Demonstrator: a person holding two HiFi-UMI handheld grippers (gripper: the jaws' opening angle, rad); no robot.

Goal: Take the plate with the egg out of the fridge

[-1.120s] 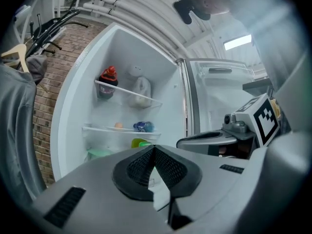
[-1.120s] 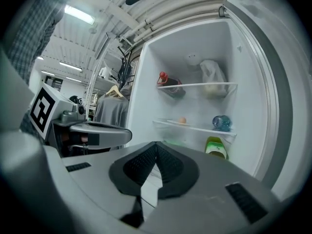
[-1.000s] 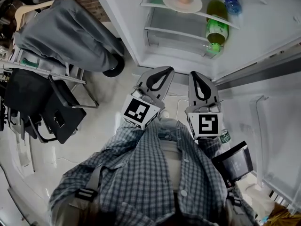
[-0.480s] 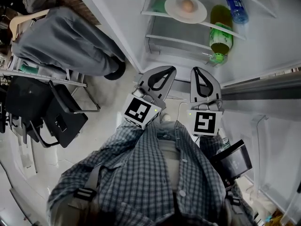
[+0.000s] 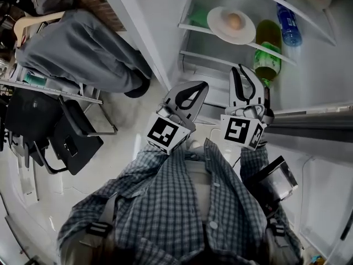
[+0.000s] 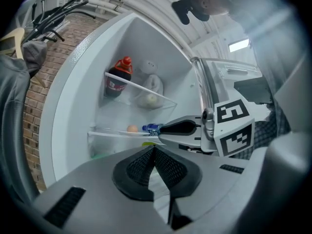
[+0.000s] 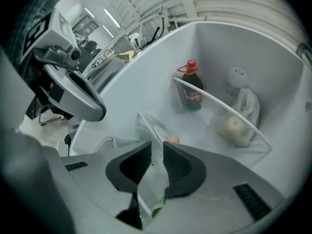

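Right hand-held gripper (image 5: 244,70), empty jaws just parting, faces shelf edge (image 5: 198,30); left one (image 5: 204,84) closed.

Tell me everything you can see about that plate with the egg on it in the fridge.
The plate is round, pale and shallow, with a plain smooth surface; whether it is ceramic or plastic cannot be told. It lies flat on a see-through shelf inside the open fridge, near the shelf's front edge. One brownish egg rests on its middle, and nothing else is on it. A green bottle is close on its right in the head view; whether they touch is unclear.
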